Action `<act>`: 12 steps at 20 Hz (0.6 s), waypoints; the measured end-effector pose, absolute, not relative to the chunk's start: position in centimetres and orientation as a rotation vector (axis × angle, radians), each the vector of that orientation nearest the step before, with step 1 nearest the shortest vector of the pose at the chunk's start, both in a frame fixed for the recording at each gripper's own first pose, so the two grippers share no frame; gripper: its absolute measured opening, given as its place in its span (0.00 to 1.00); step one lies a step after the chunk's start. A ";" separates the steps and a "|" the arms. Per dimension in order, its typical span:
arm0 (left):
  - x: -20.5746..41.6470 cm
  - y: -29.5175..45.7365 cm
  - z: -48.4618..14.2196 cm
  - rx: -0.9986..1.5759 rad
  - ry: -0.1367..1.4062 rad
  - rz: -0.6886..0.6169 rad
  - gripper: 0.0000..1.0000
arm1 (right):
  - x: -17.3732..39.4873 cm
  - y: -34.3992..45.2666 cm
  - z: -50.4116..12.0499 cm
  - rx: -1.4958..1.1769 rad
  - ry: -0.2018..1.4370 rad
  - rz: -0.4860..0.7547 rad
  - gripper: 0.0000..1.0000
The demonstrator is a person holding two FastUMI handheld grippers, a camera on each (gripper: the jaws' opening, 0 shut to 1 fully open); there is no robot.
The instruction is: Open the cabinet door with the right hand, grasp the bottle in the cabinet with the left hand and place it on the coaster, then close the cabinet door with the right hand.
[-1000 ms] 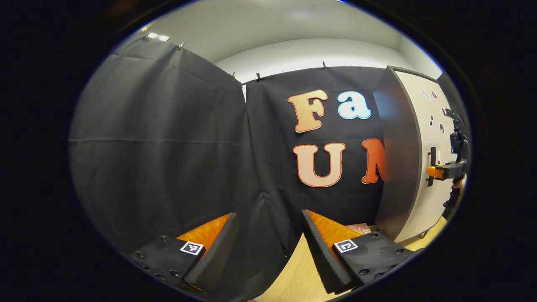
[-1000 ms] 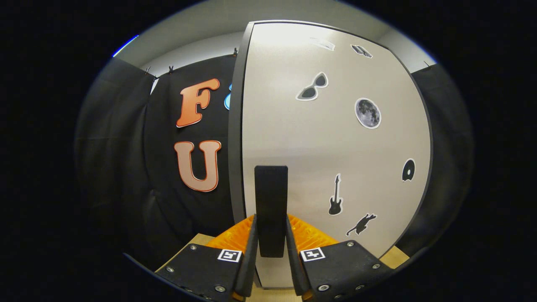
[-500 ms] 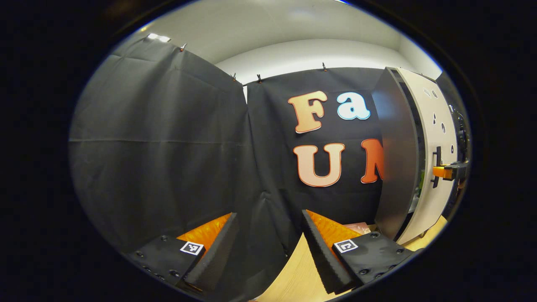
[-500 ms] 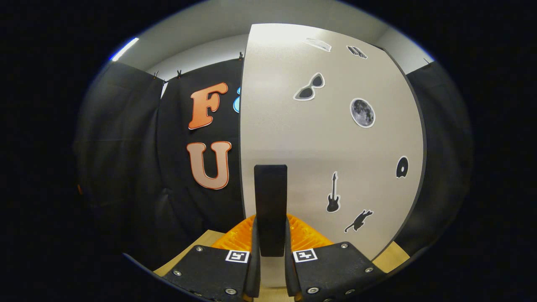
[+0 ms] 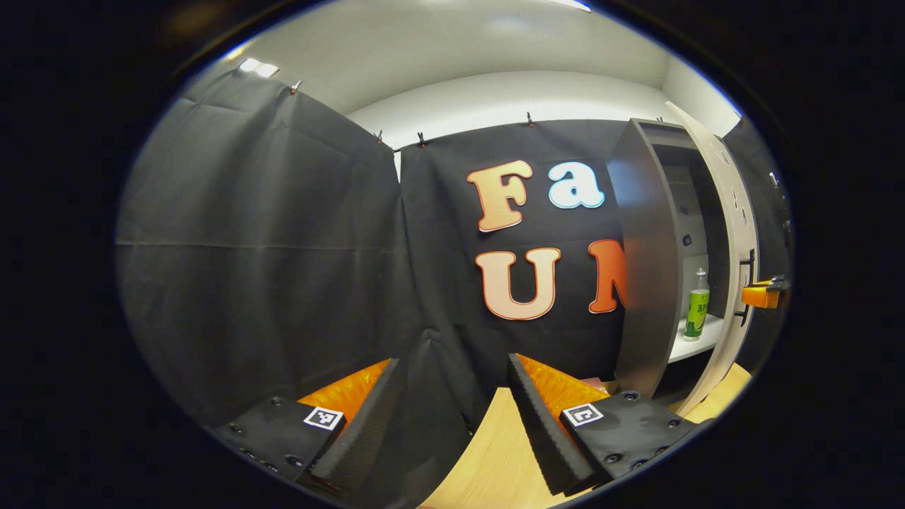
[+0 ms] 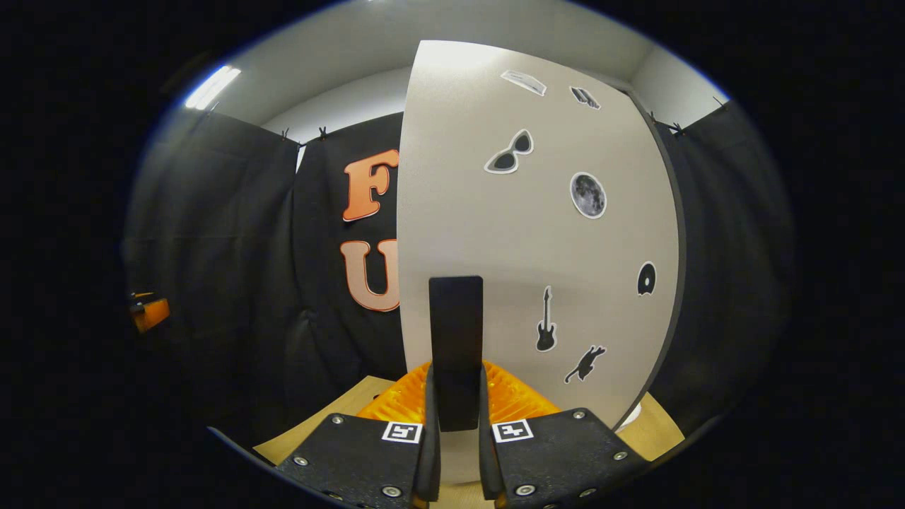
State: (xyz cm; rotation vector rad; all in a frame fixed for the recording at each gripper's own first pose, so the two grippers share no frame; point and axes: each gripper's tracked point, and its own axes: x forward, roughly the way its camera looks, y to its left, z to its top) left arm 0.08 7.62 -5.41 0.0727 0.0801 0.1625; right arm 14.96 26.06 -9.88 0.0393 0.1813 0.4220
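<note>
My left gripper [image 5: 452, 417] hung over the wooden table [image 5: 495, 459] with its fingers spread wide and nothing between them, pointed at the booth's cloth wall and not yet at the cabinet [image 5: 647, 254]. Further right in the left gripper view, the cabinet stood with its door [image 5: 735, 240] swung out far enough to show the inside. The bottle [image 5: 697, 305], clear with a green label and a pale cap, stood upright on the white shelf [image 5: 696, 339] just inside the opening. It was near the front edge and apart from the side wall. At the far right edge my right gripper [image 5: 765, 293] was at the door's outer face.

In the right gripper view, at the left edge, I caught a small glimpse of the other gripper [image 6: 148, 311]. In the middle, my right gripper [image 6: 456, 431] was closed on the dark upright handle [image 6: 456, 346], one finger pressing each side, with the pale stickered door [image 6: 537, 233] broad before me.

I judged the door only part open. To do this step well, I would have kept the squeeze steady and followed the door's arc around its hinge rather than dragging straight back, so the handle did not slip or twist in my grip. The gap needed to be wide enough for my left side to reach the bottle without brushing the door edge. I could not make out the coaster for certain.
</note>
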 end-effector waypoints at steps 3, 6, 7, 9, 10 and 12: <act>0.1 7.3 -5.4 0.083 0.076 0.145 0.97 | 14.5 25.4 -9.9 0.073 0.192 0.435 0.22; 0.4 6.9 -5.2 0.084 0.069 0.125 0.97 | 14.2 24.8 -9.9 0.083 0.190 0.431 0.17; 0.5 6.5 -5.1 0.082 0.065 0.114 0.97 | 14.1 24.6 -9.8 0.079 0.189 0.423 0.17; 0.7 6.0 -5.0 0.081 0.056 0.089 0.97 | 13.9 24.1 -9.8 0.072 0.181 0.414 0.21; 0.8 5.7 -5.0 0.081 0.051 0.076 0.97 | 13.8 23.9 -9.7 0.073 0.177 0.410 0.17; 1.0 5.1 -5.0 0.079 0.049 0.049 0.97 | 13.7 23.3 -9.8 0.074 0.175 0.390 0.17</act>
